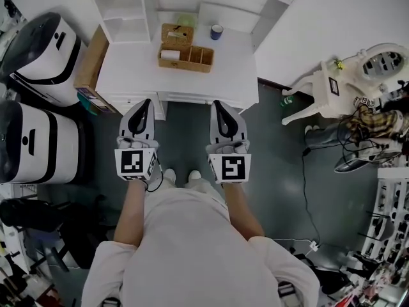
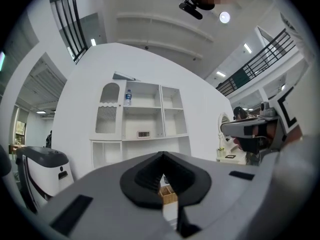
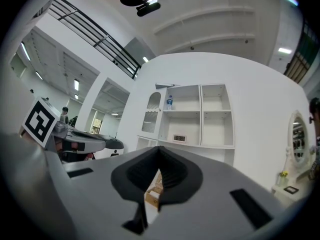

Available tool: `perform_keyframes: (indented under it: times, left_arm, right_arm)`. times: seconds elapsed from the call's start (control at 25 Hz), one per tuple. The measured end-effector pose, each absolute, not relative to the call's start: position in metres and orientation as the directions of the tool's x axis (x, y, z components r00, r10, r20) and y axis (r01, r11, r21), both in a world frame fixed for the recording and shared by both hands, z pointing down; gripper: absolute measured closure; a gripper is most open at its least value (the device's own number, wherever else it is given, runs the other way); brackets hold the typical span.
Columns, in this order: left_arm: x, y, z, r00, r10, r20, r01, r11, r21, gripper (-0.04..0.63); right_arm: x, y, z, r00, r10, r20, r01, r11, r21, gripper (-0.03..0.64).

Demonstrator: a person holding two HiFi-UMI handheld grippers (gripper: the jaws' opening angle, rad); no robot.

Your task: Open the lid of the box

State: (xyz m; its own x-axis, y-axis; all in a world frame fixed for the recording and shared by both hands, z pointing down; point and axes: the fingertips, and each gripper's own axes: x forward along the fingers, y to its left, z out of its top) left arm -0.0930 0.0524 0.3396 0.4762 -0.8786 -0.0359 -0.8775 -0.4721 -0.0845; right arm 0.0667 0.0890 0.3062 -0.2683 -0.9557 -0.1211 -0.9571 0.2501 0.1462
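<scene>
Both forearms reach straight out in front, with two tools held level and side by side, pointing at the white bench point(image 1: 128, 69). The left tool point(image 1: 146, 105) has its jaws pressed together with nothing between them; the right tool point(image 1: 218, 106) is the same, closed and empty. One wooden box point(image 1: 185, 51) sits mid-bench, well apart from both tips. Its lid looks down, though it is small in the head view. One blue cup point(image 1: 216, 31) stands just behind it. The gripper views catch only a sliver of the box below the closed jaws. They do show the front of the shelf unit point(image 2: 145, 119) with one bottle point(image 2: 128, 97), which the head view misses.
</scene>
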Motion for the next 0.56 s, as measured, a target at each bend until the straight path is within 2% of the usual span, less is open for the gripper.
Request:
perform_keyframes:
  times: [0.56]
  left_arm:
    - [-0.104, 0.053, 0.339, 0.519, -0.854, -0.033, -0.854, -0.517, -0.054, 0.600]
  right_arm:
    - [0.044, 0.083, 0.300, -0.285, -0.947, -0.147, -0.946, 0.253, 0.202, 0.623]
